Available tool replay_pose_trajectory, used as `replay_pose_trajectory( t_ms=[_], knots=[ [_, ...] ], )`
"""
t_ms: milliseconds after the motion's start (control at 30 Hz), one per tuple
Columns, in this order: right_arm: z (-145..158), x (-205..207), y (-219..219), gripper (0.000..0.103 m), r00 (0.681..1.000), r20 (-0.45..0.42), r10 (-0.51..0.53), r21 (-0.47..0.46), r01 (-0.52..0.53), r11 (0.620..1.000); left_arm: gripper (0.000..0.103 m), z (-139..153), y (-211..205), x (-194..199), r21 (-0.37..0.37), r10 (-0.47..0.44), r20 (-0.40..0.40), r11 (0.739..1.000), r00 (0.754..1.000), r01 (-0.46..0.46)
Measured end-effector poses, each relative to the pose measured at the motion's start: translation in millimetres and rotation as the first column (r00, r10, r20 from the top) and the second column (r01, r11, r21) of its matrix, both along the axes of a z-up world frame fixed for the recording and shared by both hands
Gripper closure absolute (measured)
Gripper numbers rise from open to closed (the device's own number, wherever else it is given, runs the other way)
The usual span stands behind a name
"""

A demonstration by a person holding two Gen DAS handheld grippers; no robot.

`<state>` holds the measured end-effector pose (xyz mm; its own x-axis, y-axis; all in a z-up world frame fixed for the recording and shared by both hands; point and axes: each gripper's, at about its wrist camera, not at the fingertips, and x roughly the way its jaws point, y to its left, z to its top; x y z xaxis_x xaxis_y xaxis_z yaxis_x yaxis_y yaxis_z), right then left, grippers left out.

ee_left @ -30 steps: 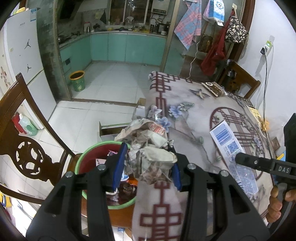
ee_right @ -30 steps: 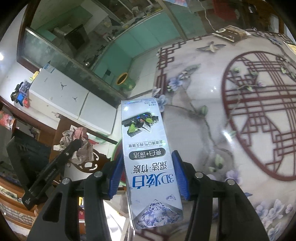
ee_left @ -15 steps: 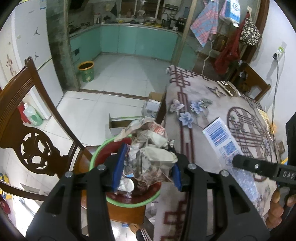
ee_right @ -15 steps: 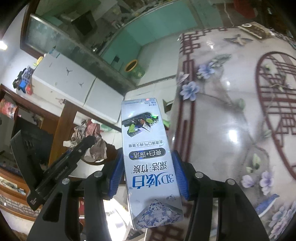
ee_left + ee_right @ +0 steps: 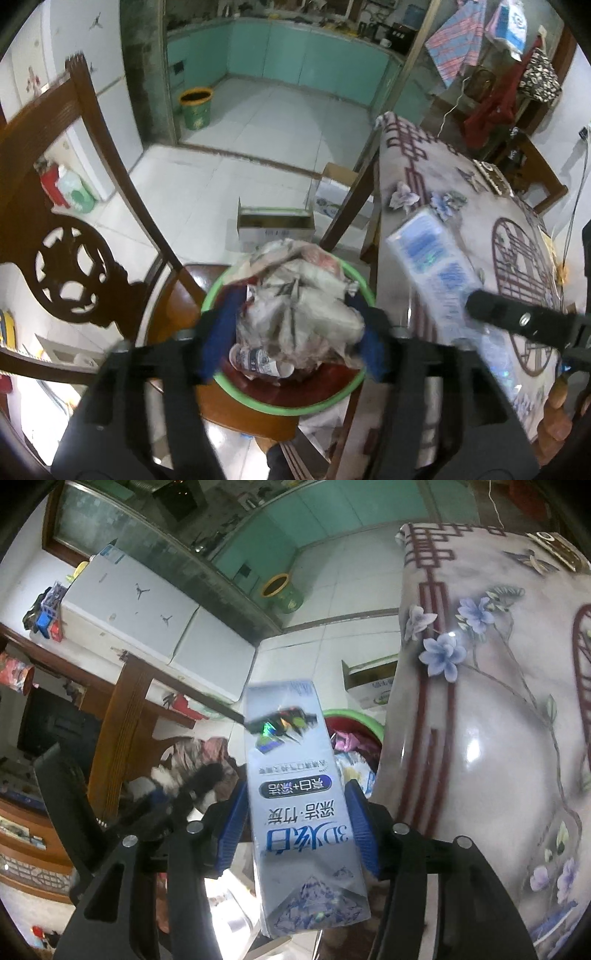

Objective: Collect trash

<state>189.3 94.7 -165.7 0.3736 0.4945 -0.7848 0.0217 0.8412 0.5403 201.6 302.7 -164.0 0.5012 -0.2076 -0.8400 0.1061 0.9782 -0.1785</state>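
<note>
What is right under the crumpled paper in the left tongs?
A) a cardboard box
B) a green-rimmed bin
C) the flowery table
B: in the left wrist view the crumpled paper between the left tongs hangs over the green-rimmed bin, which stands on a wooden chair.

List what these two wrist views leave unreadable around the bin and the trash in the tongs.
- Left wrist view: the crumpled paper wad between the left tongs hides most of the green-rimmed bin's inside.
- Same view: motion blur hides whether the pads touch the wad.
- Right wrist view: the toothpaste box in the right tongs covers part of the bin; its bottom end leaves the frame.
</note>
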Motion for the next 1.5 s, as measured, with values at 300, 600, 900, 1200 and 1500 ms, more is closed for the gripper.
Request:
replay_pose_trajectory(
  t_ms=[300,600,900,1200,1500],
  knots=[
    [37,-19,-46,0.026,0.979,0.126,-0.157,-0.095,0.169,0.981,0.007,20,-6,-11,-0.017,0.046,0.043,0.999,0.998,-0.045],
    [114,-105,-103,0.007,0.867,0.473,-0.155,-0.353,0.348,0.869,0.005,115,-68,-71,-0.051,0.099,0.417,0.995,0.904,-0.085],
    [154,-192,-183,0.007,0.695,0.708,-0.128,-0.349,0.501,0.792,0.005,178,-164,-137,-0.082,0.196,0.600,0.979,0.776,-0.184],
    [151,-232,-278,0.007,0.656,0.728,-0.199,-0.296,0.563,0.772,0.005,205,-239,-179,-0.054,0.154,0.592,0.987,0.791,-0.151],
    [142,-247,-310,0.007,0.670,0.713,-0.206,-0.295,0.554,0.779,0.005,212,-269,-195,-0.014,0.159,0.580,0.983,0.799,-0.186]
  ],
)
